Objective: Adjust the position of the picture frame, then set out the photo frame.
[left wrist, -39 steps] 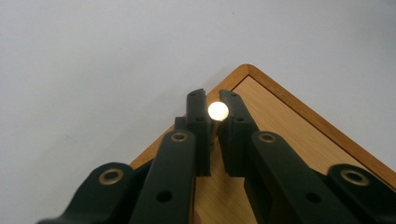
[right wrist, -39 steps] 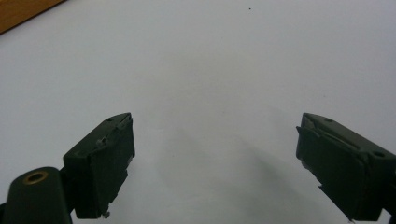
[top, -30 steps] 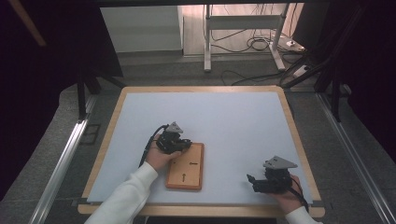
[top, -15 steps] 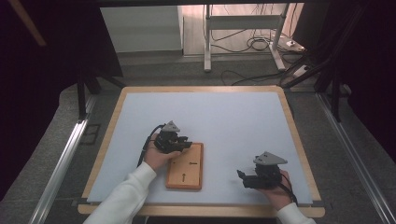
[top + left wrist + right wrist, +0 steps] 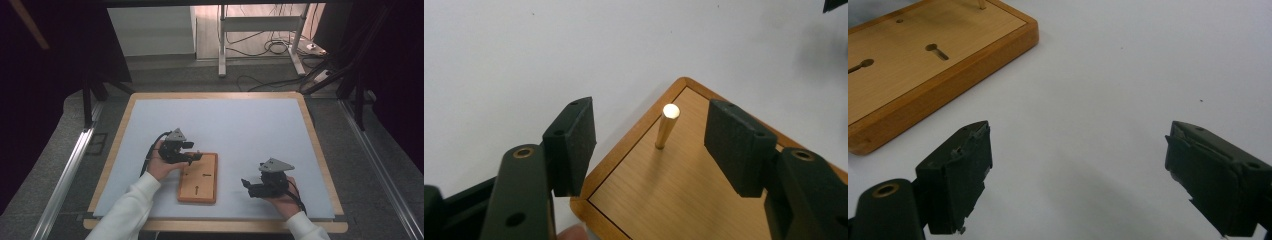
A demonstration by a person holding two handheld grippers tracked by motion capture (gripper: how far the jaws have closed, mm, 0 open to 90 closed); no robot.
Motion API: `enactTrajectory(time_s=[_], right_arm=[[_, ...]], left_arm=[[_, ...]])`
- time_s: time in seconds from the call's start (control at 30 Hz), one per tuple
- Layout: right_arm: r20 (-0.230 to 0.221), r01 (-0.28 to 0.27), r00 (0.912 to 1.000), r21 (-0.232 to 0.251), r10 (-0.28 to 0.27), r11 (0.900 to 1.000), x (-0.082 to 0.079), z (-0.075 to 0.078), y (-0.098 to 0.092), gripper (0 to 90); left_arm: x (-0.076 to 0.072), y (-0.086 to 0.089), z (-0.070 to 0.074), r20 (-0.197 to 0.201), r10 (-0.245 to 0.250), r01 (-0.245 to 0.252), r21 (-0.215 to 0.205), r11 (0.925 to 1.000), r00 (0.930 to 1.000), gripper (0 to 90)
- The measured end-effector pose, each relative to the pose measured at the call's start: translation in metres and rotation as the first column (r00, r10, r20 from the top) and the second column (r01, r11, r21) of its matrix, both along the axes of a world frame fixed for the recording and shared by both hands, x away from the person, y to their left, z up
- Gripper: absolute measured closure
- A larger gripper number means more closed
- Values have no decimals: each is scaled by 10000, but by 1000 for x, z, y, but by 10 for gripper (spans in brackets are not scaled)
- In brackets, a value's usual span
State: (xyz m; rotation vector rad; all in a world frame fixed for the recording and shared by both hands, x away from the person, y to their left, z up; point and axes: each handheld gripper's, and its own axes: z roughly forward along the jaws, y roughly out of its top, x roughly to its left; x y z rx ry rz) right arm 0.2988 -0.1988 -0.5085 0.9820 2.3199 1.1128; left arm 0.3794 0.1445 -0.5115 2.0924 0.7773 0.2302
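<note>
A wooden board (image 5: 198, 177) with keyhole slots (image 5: 937, 51) lies on the white mat, near the front. A short brass peg (image 5: 667, 125) stands upright at the board's far left corner. My left gripper (image 5: 194, 156) hovers over that corner. In the left gripper view its black pads (image 5: 571, 142) stand either side of the peg without touching it. The jaws of this left gripper (image 5: 651, 117) have just been opening, and it is open. My right gripper (image 5: 247, 186) is to the right of the board, open above bare mat (image 5: 1078, 135), with nothing between its fingers.
The white mat (image 5: 240, 125) covers a wood-rimmed table (image 5: 320, 150). Beyond the far edge are a metal stand (image 5: 260, 30) and cables on the floor. Metal rails (image 5: 65, 175) run along both sides of the table.
The right hand has moved left, toward the board. The left gripper's jaws have parted around the peg while that hand stayed over the board's corner.
</note>
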Motion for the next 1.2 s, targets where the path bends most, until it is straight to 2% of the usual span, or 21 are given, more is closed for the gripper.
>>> enactTrajectory(time_s=[0.03, 0.17, 0.27, 0.53, 0.67, 0.8, 0.93, 1.0, 1.03, 1.07, 1.17, 1.2], right_arm=[[14, -45, 10000, -10, 45, 10000, -1, 0, 1, 114], [23, -243, 9997, -3, 243, 9997, -6, -1, 2, 115], [35, -265, 9996, -6, 265, 9996, -7, -2, 2, 115], [21, -372, 9993, -28, 372, 9993, -11, -3, 3, 117], [12, -498, 9988, -13, 498, 9988, -11, -4, 6, 117], [27, -574, 9983, -112, 574, 9983, -11, -4, 8, 117], [-3, -545, 9985, -177, 545, 9984, -11, -5, 9, 117], [-5, -552, 9985, -162, 552, 9983, -11, -5, 9, 117], [10, -557, 9984, -139, 558, 9983, -12, -5, 9, 117], [10, -557, 9984, -139, 558, 9983, -12, -5, 9, 117], [1, -560, 9984, -147, 561, 9983, -12, -5, 9, 117], [-7, -554, 9985, -157, 554, 9983, -12, -5, 9, 117]], left_arm=[[-1, -1, 0, 99, -67, 65, 190, 9998, 9999, 364], [-1, -3, 0, 146, -146, 141, 331, 9994, 9998, 334], [-2, -4, 0, 168, -159, 152, 415, 9990, 9997, 313], [2, -7, 0, 315, -286, 272, 451, 9986, 9991, 329], [4, -9, 0, 426, -301, 277, 569, 9980, 9986, 370], [7, -11, -2, 397, -565, 546, 476, 9974, 9976, 412], [9, -13, -5, 368, -745, 726, 506, 9961, 9965, 523], [9, -13, -7, 316, -846, 827, 587, 9948, 9959, 543], [9, -12, -8, 313, -943, 921, 668, 9935, 9950, 584], [9, -13, -9, 305, -975, 955, 603, 9936, 9948, 584], [9, -13, -11, 282, -1043, 1021, 703, 9923, 9941, 675], [9, -14, -12, 279, -1038, 1019, 627, 9928, 9942, 675]])
